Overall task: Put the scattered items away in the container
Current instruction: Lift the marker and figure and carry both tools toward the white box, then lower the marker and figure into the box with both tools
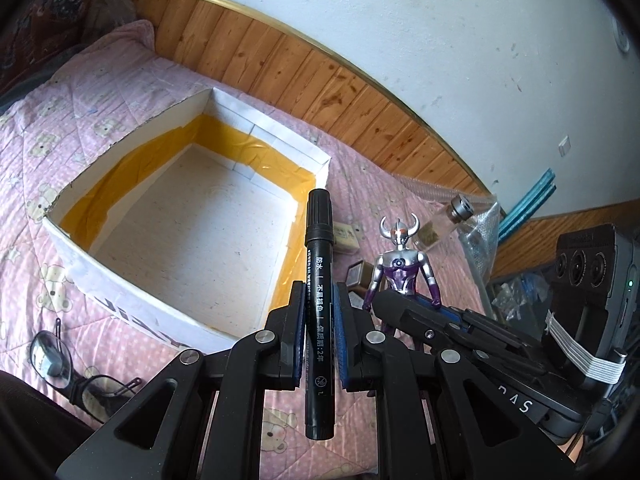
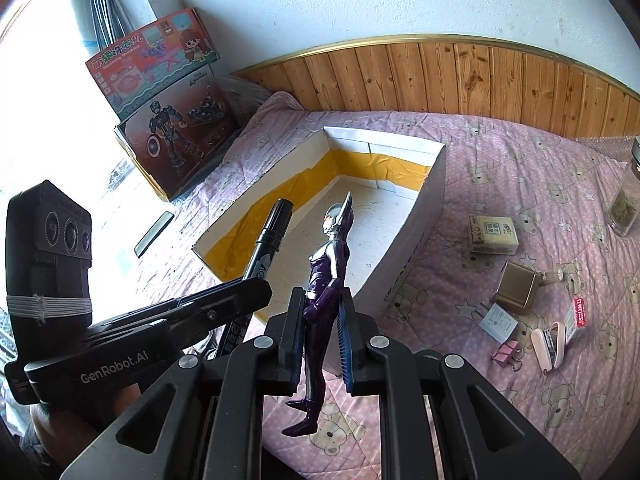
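Beside the white box (image 1: 188, 216) on the pink bed quilt (image 2: 520, 168), the left gripper (image 1: 319, 322) holds a black marker (image 1: 319, 280) upright, jaws clamped on its barrel at the box's near corner. The right gripper (image 2: 320, 330) has its jaws closed on a silver-purple toy figure (image 2: 326, 280), just right of the marker. A stapler (image 2: 552, 344), binder clip (image 2: 506, 354) and small cartons (image 2: 494, 234) lie right of the box.

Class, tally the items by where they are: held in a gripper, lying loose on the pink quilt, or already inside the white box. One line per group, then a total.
Held in a gripper: 2, black marker, silver and purple figure
Loose on quilt: 8, glasses, jar, small carton, gold box, paper card, stapler, red packet, pink clip
Inside the white box: 0
Total: 10
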